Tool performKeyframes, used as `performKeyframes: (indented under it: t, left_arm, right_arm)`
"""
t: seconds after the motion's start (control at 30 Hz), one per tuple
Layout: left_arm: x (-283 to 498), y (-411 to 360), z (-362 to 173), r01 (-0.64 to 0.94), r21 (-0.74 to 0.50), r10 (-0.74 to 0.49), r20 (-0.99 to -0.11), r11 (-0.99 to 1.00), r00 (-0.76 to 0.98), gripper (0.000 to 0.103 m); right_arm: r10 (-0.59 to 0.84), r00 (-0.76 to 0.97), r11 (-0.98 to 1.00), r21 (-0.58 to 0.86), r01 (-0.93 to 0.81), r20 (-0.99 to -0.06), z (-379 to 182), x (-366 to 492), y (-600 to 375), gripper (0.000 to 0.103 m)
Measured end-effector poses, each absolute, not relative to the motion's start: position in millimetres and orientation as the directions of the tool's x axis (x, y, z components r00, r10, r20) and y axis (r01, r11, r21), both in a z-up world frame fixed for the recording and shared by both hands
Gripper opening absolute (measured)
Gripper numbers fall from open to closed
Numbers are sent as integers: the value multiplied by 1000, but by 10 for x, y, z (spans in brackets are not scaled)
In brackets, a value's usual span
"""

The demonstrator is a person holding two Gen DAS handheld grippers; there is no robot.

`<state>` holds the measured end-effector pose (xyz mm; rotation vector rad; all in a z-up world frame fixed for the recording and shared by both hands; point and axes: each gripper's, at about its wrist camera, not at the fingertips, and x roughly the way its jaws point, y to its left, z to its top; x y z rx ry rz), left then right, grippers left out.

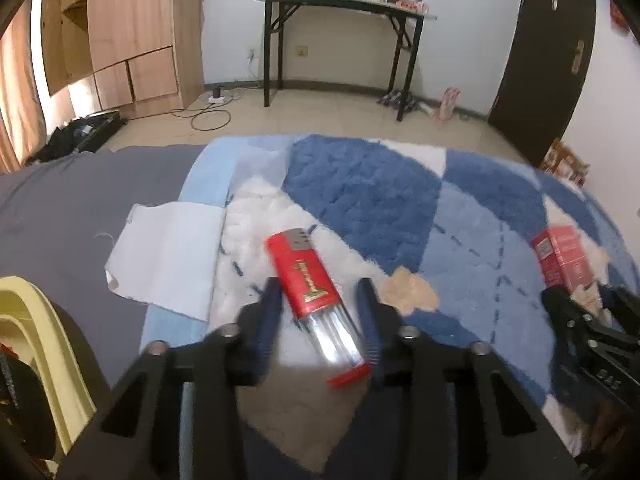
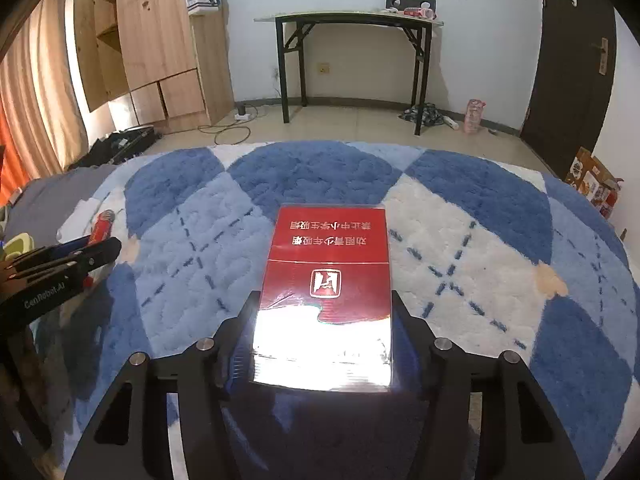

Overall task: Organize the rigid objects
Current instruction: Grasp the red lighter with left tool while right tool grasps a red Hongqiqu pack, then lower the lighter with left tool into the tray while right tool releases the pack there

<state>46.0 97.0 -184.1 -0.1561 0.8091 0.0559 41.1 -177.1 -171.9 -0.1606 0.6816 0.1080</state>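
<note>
A red lighter [image 1: 306, 276] with a clear lower half lies slantwise on the fluffy blue-and-white rug [image 1: 360, 184]. My left gripper [image 1: 319, 282] is shut on it, one pad on the red body and the other on the clear end. In the right wrist view, a red cigarette pack [image 2: 328, 280] in glossy wrap lies flat on the rug. My right gripper [image 2: 324, 294] is shut on it, a finger pressed against each long side. The left gripper [image 2: 100, 242] and the lighter [image 2: 105, 220] appear at the left edge of the right wrist view. The pack [image 1: 562, 256] and right gripper [image 1: 582, 296] appear at the right edge of the left wrist view.
A white cloth [image 1: 168, 256] lies on the grey sheet [image 1: 80, 208] left of the rug. A pale yellow plastic container [image 1: 36, 320] sits at the near left. Beyond the rug are tiled floor, a black folding table [image 1: 340, 4], a wooden wardrobe [image 1: 128, 28] and a dark door [image 2: 576, 60].
</note>
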Motion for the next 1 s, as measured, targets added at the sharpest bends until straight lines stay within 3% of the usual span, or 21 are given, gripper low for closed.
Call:
performKeyframes:
  t: [0.1, 0.27, 0.47, 0.57, 0.77, 1.0]
  left_arm:
    - [353, 1084, -1780, -90, -208, -83, -697, 974, 712, 24]
    - [159, 1031, -1636, 11, -241, -170, -649, 970, 742, 24]
    - [-43, 1041, -1401, 10, -277, -187, -624, 961, 759, 24]
    - [-213, 1120, -1208, -1, -287, -180, -602, 958, 778, 24]
    - [-709, 1613, -726, -83, -307, -112, -567, 948, 816, 24]
    - [-1254, 2433, -691, -238, -143, 99, -624, 961, 775, 24]
  right_arm:
    - [75, 766, 983, -82, -165, -638, -1665, 395, -1813, 56]
    - [118, 783, 976, -75, -206, -611, -1547, 239, -1882, 55]
    - [148, 781, 969, -68, -236, -607, -1450, 76, -1918, 55]
    - [242, 751, 949, -12, -316, -614, -1353, 1, -1825, 55]
    - [392, 709, 881, 19, -472, -586, -1048, -280, -1364, 55]
    - [584, 566, 706, 21, -708, -582, -838, -789, -333, 55]
